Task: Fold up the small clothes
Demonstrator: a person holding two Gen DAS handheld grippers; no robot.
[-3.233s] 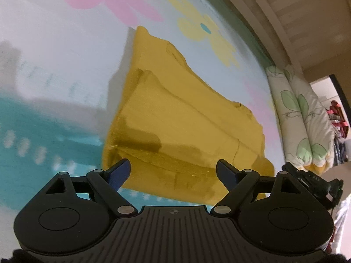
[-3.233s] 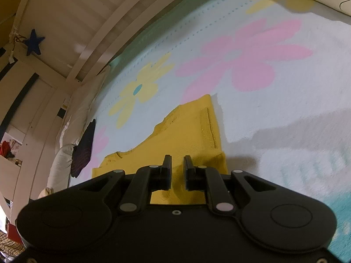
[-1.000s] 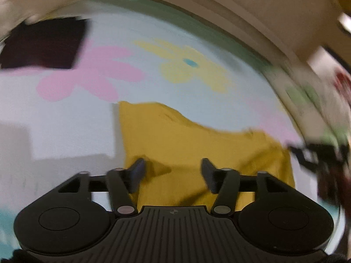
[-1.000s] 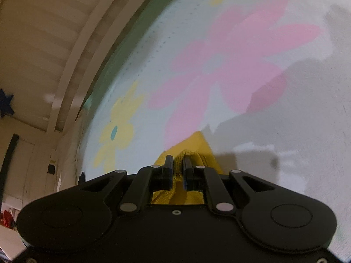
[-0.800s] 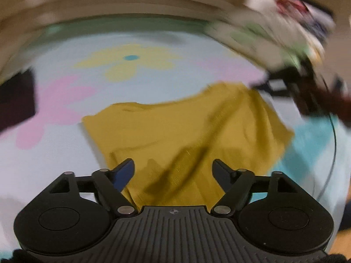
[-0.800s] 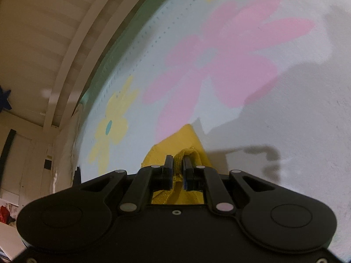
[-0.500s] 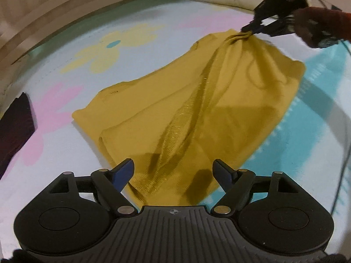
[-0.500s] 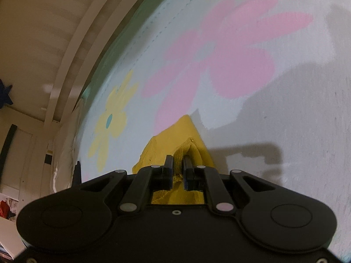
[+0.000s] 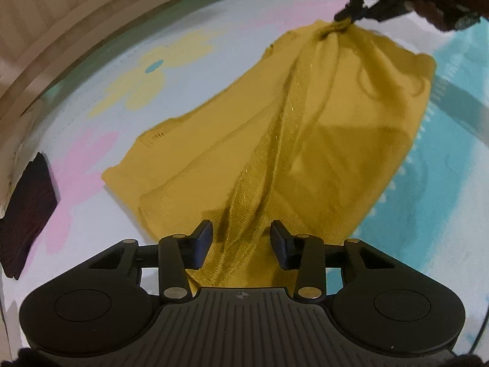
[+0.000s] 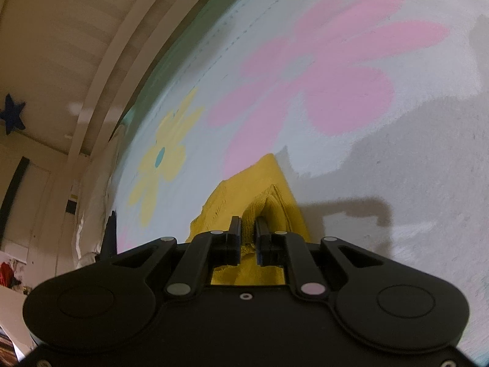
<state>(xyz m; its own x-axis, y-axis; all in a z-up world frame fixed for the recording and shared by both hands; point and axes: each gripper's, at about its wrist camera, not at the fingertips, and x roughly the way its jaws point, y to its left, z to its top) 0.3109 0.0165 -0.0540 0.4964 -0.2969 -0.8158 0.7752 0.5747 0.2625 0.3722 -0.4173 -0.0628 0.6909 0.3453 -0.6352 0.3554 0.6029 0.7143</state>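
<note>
One yellow knit top [image 9: 321, 128] on a flowery bed cover [image 9: 428, 189]

Right tongs [image 10: 248, 232] pinch its bunched corner; left tongs [image 9: 241, 238] gape half open around its soft hem.

Both wrist cams low, close over yellow garment [image 9: 305, 140], from opposite ends.

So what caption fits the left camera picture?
Open left gripper straddles the yellow garment while the right gripper pinches its far end.
</note>
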